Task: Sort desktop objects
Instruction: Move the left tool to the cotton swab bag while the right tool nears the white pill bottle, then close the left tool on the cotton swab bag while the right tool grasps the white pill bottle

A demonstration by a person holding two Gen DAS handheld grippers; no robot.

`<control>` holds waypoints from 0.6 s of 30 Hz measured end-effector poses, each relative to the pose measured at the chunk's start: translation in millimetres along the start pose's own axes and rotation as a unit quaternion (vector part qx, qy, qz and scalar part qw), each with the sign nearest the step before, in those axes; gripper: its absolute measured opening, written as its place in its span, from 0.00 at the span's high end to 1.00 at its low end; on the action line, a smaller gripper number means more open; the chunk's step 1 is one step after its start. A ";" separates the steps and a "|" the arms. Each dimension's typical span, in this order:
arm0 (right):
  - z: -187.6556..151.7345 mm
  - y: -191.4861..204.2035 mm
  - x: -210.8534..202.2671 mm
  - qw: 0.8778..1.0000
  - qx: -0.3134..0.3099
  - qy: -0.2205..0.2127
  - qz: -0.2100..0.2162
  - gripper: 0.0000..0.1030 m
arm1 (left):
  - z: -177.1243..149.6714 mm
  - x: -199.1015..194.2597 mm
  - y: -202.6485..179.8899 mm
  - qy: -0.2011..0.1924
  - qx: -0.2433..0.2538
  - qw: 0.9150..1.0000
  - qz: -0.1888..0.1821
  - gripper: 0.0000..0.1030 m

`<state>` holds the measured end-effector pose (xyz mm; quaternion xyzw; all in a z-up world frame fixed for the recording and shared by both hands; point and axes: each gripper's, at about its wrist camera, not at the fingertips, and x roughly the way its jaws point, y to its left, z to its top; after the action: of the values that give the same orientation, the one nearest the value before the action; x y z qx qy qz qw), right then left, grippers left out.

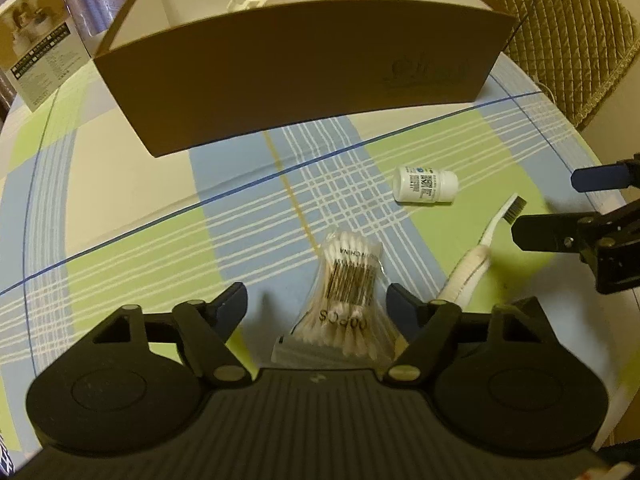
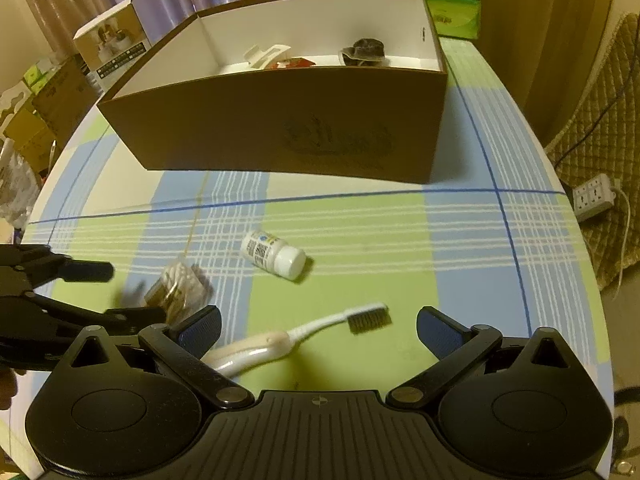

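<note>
In the brown cardboard box (image 2: 280, 120) we already see a white hair clip (image 2: 266, 55) and a dark cloth item (image 2: 366, 50). On the checked tablecloth (image 2: 360, 232) remain the clear bag of cotton swabs (image 1: 348, 296), the small white plastic bottle (image 2: 274, 254) and the white toothbrush (image 2: 296, 340). Our left gripper (image 1: 316, 304) stands apart around the bag; our right gripper (image 2: 320, 328) is also apart, over the toothbrush.

Left claw (image 1: 316, 306) and right claw (image 2: 319, 330) both spread wide, empty.

Dim warm light, fisheye-warped edges

Checked table (image 2: 360, 224): box (image 2: 280, 128), bottle (image 2: 274, 254), toothbrush (image 2: 304, 334), swabs (image 1: 348, 300).
</note>
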<state>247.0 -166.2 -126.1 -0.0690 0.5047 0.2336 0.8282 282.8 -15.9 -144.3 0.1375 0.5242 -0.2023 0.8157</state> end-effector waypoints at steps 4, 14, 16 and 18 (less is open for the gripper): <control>3.8 1.0 6.8 1.000 -0.002 -0.001 0.002 0.02 | 2.9 11.2 3.0 0.005 0.002 1.000 -0.003 0.35; 15.0 8.8 28.7 1.000 -0.009 -0.005 0.013 0.02 | 1.3 26.9 17.7 0.001 -0.006 1.000 -0.005 0.73; 18.0 12.1 33.8 1.000 -0.020 -0.007 0.018 0.02 | 2.2 26.9 27.2 -0.004 -0.019 1.000 0.009 0.75; 20.4 15.9 38.5 0.999 -0.037 -0.014 0.019 0.04 | 2.3 26.8 40.2 -0.006 -0.036 0.999 0.024 0.76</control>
<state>270.8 -132.8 -147.7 -0.0868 0.4851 0.2683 0.8277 313.6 13.5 -167.2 0.1196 0.5225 -0.1644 0.8281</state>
